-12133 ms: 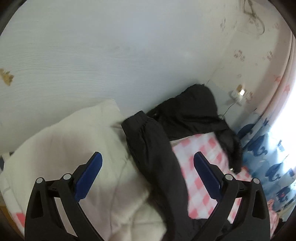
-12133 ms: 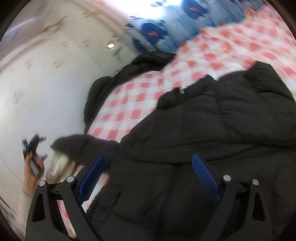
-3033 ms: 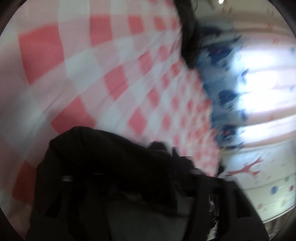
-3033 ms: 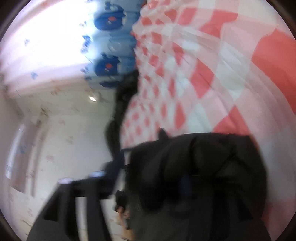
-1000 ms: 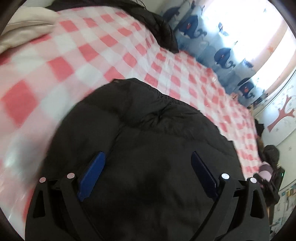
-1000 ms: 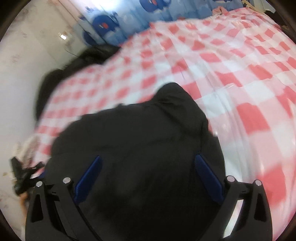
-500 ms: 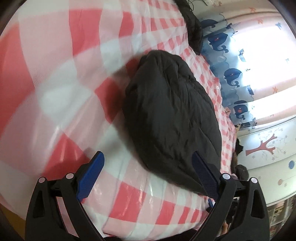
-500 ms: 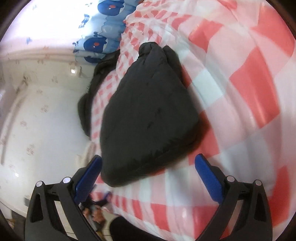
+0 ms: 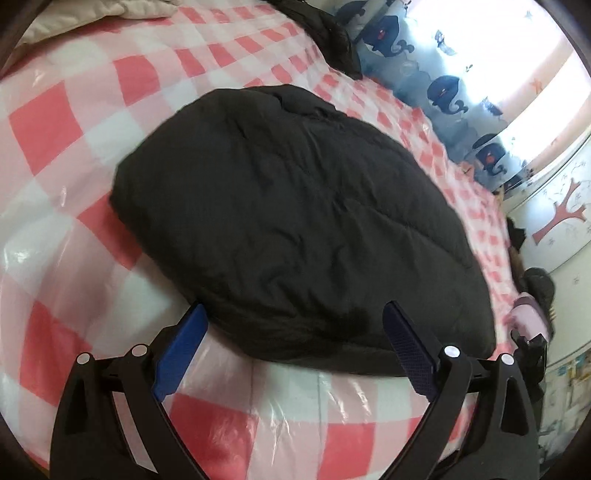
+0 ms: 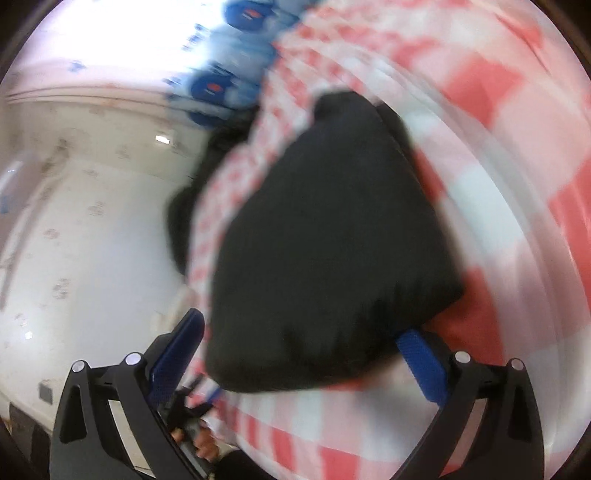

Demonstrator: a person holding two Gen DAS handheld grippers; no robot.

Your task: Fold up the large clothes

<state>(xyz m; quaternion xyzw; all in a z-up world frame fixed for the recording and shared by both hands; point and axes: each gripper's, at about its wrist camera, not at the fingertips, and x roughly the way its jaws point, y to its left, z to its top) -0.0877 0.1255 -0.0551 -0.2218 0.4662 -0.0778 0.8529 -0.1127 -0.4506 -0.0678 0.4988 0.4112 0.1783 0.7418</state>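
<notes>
A black puffer jacket (image 9: 291, 214) lies folded into a thick rounded bundle on the red-and-white checked bed cover (image 9: 55, 118). My left gripper (image 9: 295, 336) is open, its blue pads either side of the bundle's near edge, holding nothing. The right wrist view is motion-blurred. It shows the same jacket bundle (image 10: 325, 243) from the other side. My right gripper (image 10: 303, 343) is open at the bundle's near edge, the right pad partly hidden under the fabric. I cannot tell whether it touches the fabric.
A second black garment (image 9: 325, 33) lies at the bed's far edge by the whale-print curtain (image 9: 443, 88). A cream quilt (image 9: 110, 7) sits at the far left corner. A hand (image 10: 203, 446) holding the other gripper shows low in the right wrist view, beside a white wall (image 10: 92, 229).
Both grippers, which were shut on jacket fabric three seconds ago, stand open. Since half a second ago the left view has closed in on the bundle; the right view is swinging and blurred.
</notes>
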